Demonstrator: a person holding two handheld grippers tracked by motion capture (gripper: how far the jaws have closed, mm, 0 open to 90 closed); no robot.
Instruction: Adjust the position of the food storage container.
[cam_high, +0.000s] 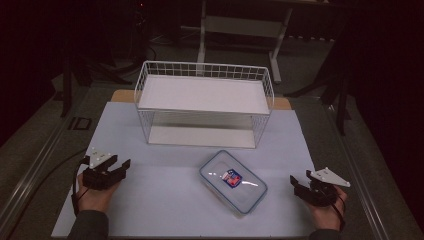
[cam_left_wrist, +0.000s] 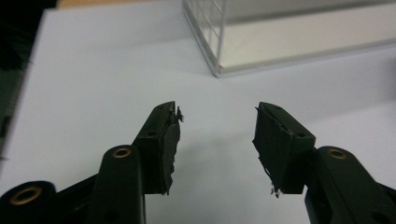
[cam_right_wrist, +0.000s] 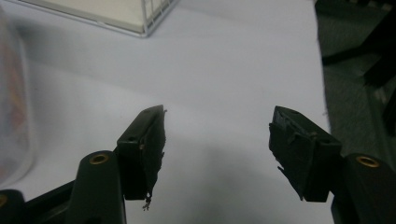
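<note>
Two pairs of black fingers stand spread with nothing between them. The left gripper (cam_left_wrist: 217, 140) has its fingers (cam_left_wrist: 161, 144) apart over bare white sheet, pinching and touching nothing; in the high view it (cam_high: 107, 170) rests in the person's left hand (cam_high: 92, 195) near the front left of the table (cam_high: 30, 165). The right gripper (cam_right_wrist: 219, 151) likewise holds its fingers (cam_right_wrist: 142, 154) wide apart and empty above the sheet; in the high view it (cam_high: 312, 190) sits in the right hand (cam_high: 327, 210) at the front right. Between the two grippers, well apart from each, lies the clear rectangular plastic box with a blue-rimmed lid (cam_high: 233, 182), turned at a slant on the white sheet (cam_high: 165, 200), with a small red and blue packet (cam_high: 231, 178) inside. Its blurred edge (cam_right_wrist: 14, 98) shows at the left of the right gripper view. Behind the box stands a white wire two-level basket shelf (cam_high: 204, 102), its lower corner (cam_left_wrist: 219, 70) ahead of the left fingers.
</note>
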